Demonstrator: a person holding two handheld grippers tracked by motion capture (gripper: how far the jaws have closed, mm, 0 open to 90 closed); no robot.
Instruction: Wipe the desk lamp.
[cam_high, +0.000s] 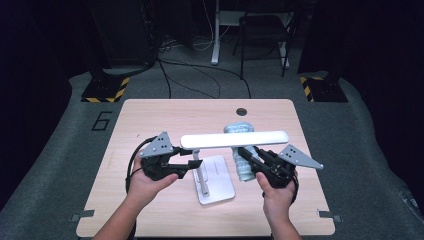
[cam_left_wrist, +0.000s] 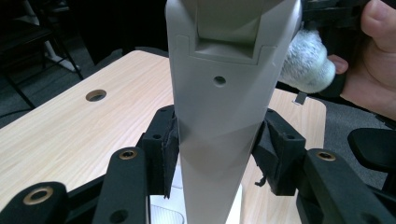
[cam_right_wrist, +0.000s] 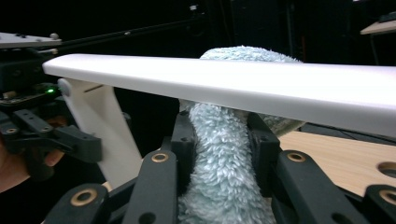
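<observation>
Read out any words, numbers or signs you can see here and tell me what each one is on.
"6": a large dark numeral on the grey floor mat, left of the table.
No text: yellow and black hazard stripes on the two stand bases at the far corners.
Nothing readable on the white desk lamp, the fluffy cloth or either claw.

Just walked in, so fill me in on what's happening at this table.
A person is working on a white desk lamp that stands on the light wooden table, holding a tool in each hand. The left tool is clamped on the lamp's upright arm, steadying it. The right tool grips a fluffy pale-blue cloth, which is pressed up against the underside of the lamp's long flat head, apparently to wipe it.
</observation>
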